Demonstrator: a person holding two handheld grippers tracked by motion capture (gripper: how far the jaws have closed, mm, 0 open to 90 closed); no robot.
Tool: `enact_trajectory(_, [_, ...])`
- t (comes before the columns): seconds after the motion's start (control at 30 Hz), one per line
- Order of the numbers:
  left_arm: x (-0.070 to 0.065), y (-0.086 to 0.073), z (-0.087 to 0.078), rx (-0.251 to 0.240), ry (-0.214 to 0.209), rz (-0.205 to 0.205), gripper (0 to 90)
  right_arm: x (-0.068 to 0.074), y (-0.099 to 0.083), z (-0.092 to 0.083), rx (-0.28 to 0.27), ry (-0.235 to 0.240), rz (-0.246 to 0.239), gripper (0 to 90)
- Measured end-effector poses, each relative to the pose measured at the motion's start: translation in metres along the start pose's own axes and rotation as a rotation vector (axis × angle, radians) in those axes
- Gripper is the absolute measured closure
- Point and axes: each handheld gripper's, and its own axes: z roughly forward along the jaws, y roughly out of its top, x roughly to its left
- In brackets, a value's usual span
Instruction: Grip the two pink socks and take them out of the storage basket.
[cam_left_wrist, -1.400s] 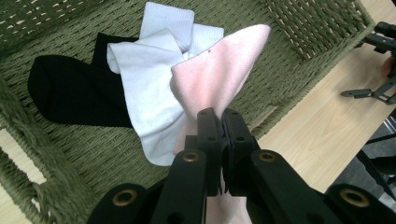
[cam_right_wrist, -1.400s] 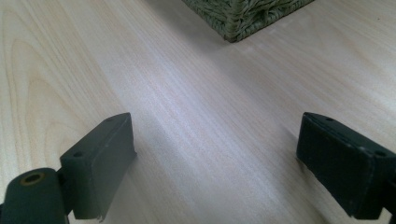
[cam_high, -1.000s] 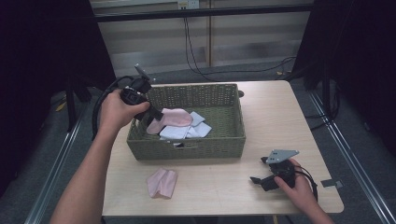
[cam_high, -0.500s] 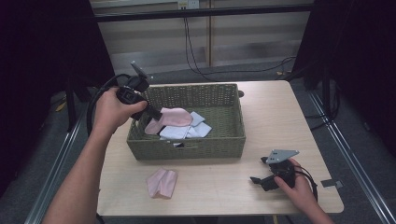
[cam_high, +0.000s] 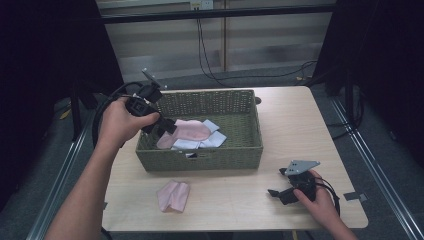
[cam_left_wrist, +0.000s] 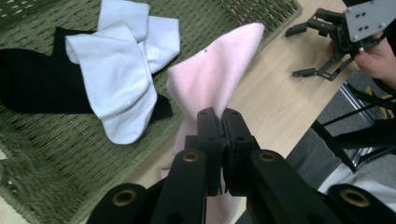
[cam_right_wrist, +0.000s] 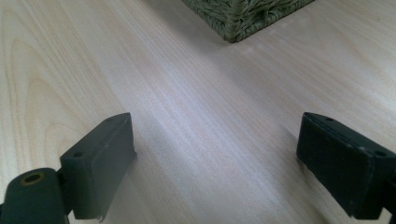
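My left gripper (cam_high: 167, 127) hangs over the left end of a green wicker basket (cam_high: 200, 161), shut on one end of a pink sock (cam_high: 192, 130). In the left gripper view the jaws (cam_left_wrist: 219, 122) are pinched together on the pink sock (cam_left_wrist: 219, 77), which stretches away over the basket's edge. White socks (cam_left_wrist: 121, 79) and a black sock (cam_left_wrist: 32, 88) lie on the basket's floor. A second pink sock (cam_high: 173, 195) lies folded on the table in front of the basket. My right gripper (cam_high: 277, 192) rests on the table at the front right, open and empty, its jaws (cam_right_wrist: 215, 154) wide apart over bare wood.
The wooden table (cam_high: 300, 130) has free room to the right of the basket. A basket corner (cam_right_wrist: 243, 18) lies ahead of the right gripper. Cables (cam_high: 210, 55) run across the floor behind the table, and dark drapes flank both sides.
My left gripper has risen a little and drawn slightly left, lifting the held end of the pink sock. The right gripper has stayed put.
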Motion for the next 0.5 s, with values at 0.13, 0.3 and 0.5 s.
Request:
enact_trajectory(0.13, [-0.004, -0.005, 0.001, -0.006, -0.01, 0.008, 87.5, 0.0, 0.0, 0.0, 0.0, 0.0, 0.0, 10.5])
enact_trajectory(0.3, [-0.009, -0.013, 0.002, -0.012, -0.022, 0.021, 87.5, 0.0, 0.0, 0.0, 0.0, 0.0, 0.0, 10.6])
enact_trajectory(0.5, [-0.011, -0.023, 0.009, -0.021, -0.037, 0.026, 87.4, 0.0, 0.0, 0.0, 0.002, 0.0, 0.002, 10.6])
